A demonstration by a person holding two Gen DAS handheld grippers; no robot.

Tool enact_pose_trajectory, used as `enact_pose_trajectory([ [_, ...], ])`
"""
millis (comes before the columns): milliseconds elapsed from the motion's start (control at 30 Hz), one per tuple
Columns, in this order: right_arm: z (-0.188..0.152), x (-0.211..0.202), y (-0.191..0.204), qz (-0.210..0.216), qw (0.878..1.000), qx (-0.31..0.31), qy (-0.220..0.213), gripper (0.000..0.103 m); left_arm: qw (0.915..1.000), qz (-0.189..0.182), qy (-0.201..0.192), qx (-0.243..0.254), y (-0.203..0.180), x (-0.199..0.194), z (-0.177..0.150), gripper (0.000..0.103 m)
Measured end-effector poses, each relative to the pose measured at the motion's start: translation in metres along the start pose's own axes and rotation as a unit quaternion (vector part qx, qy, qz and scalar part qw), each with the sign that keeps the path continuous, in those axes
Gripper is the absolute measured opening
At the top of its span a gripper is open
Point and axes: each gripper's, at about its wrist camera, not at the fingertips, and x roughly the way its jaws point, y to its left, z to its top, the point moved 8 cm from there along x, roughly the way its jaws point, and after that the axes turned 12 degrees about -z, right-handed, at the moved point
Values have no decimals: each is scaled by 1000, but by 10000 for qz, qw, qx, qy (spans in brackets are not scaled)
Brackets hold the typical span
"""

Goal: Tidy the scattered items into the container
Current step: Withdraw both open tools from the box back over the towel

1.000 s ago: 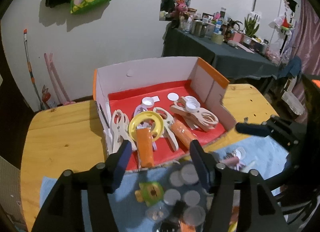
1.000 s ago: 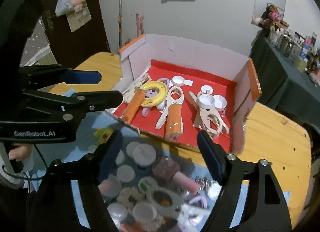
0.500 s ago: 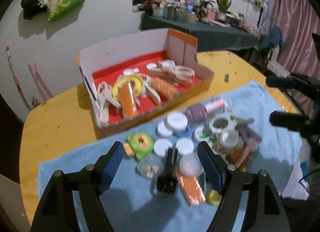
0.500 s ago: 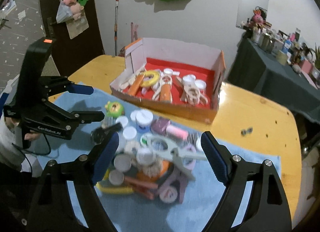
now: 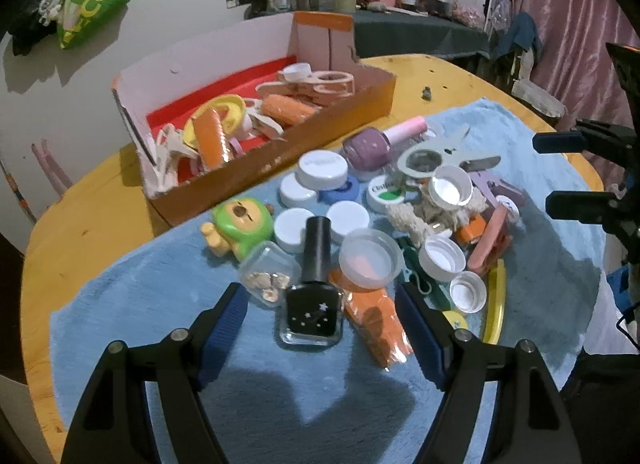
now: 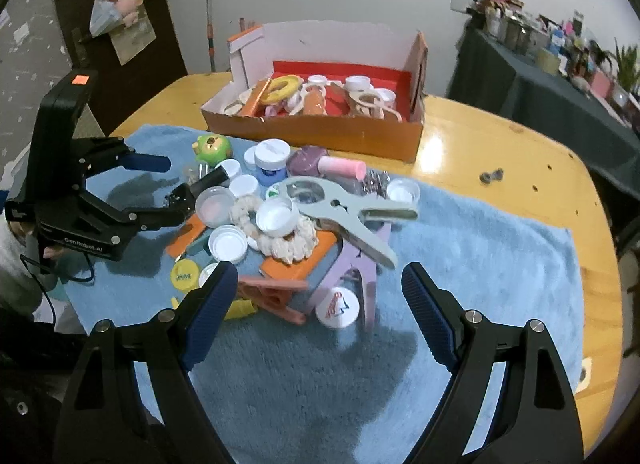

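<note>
My left gripper (image 5: 322, 314) hangs wide open and empty, its fingers either side of a black bottle (image 5: 314, 296) on the blue towel (image 5: 140, 304). My right gripper (image 6: 316, 292) gapes empty over the pile of caps (image 6: 228, 242). The box (image 6: 316, 132) sits beyond on the table (image 6: 500, 156).

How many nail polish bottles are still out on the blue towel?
2. The black bottle lies between the left gripper's open fingers; the purple bottle with the pink cap lies near the box. The pile may hide more.
</note>
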Motion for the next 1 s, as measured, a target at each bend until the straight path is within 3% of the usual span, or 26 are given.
enact_pose_trajectory([
  [467,-10,7,-2,336,9988,328,161,84,9989,-311,248,-256,5,18,-11,72],
  [667,-22,1,35,797,9966,-169,123,84,9981,-436,246,-353,5,21,-13,72],
  [800,-31,9,45,532,9973,-475,185,84,9971,-580,230,-432,4,22,-13,67],
  [1000,-28,14,31,585,9979,-239,159,84,9970,-601,207,-446,4,21,-12,64],
])
